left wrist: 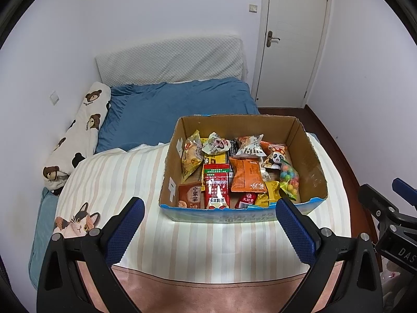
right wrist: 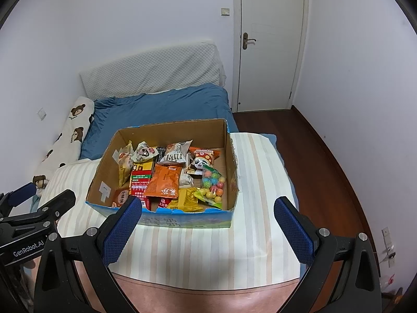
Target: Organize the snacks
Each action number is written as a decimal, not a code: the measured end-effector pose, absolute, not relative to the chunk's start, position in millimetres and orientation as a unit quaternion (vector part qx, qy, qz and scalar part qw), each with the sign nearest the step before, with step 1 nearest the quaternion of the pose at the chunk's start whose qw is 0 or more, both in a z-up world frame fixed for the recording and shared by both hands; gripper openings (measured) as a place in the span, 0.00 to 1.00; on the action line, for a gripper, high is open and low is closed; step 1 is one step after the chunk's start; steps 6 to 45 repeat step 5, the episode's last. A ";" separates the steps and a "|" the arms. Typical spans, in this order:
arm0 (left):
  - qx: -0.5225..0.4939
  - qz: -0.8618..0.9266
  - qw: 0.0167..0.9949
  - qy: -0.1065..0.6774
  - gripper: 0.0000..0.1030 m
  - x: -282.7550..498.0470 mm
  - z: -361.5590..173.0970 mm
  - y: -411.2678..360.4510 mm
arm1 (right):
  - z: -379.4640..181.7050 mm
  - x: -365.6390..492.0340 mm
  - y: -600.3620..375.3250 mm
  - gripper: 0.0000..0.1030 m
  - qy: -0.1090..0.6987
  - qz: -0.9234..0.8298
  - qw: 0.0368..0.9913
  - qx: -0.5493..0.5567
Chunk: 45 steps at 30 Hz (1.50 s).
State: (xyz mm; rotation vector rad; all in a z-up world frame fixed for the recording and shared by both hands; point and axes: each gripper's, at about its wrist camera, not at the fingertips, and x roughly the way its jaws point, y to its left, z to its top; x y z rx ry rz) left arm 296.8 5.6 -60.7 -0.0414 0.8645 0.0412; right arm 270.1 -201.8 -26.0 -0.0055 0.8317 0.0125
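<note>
Left tool (left wrist: pixel 209 210): fingers spread wide apart, nothing held between the blue pads (left wrist: pixel 125 230). It hangs above the striped cover (left wrist: pixel 130 180), short of the near wall of the cardboard box (left wrist: pixel 310 156). The right pad overlaps the box's near right corner in the left wrist view; contact cannot be determined.

Right tool (right wrist: pixel 207 208): fingers likewise spread wide, nothing gripped. In the right wrist view its left pad (right wrist: pixel 121 230) overlaps the near left corner of the cardboard box (right wrist: pixel 166 130); the other pad stands over bare striped cover (right wrist: pixel 258 182) to the right of the box.

The box sits on the striped cover at the foot of the bed, top open, four walls upright. The snacks (left wrist: pixel 234 172) lie inside in a loose pile: an orange packet (left wrist: pixel 246 176), a red packet (left wrist: pixel 216 186), a panda packet (left wrist: pixel 276 159) and a bag of coloured balls (left wrist: pixel 289 180) near the right wall. Some floor of the box shows along the far wall.

Open cover lies left, right and in front of the box. Beyond it: blue bedding (left wrist: pixel 177 107), a bear-print pillow (left wrist: pixel 78 133) against the wall, and a closed door (left wrist: pixel 294 36). Wood floor (right wrist: pixel 320 161) borders the bed's right edge.
</note>
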 end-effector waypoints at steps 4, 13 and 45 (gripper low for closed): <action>-0.021 0.021 0.909 0.417 1.00 296.4 -59.3 5.4 | -24.3 270.2 -201.7 1.00 0.402 0.007 0.916 -0.002; -0.020 0.021 0.909 0.416 1.00 296.3 -59.3 5.5 | -24.1 269.9 -201.0 1.00 0.402 0.008 0.916 -0.003; -0.020 0.021 0.909 0.416 1.00 296.3 -59.3 5.5 | -24.1 269.9 -201.0 1.00 0.402 0.008 0.916 -0.003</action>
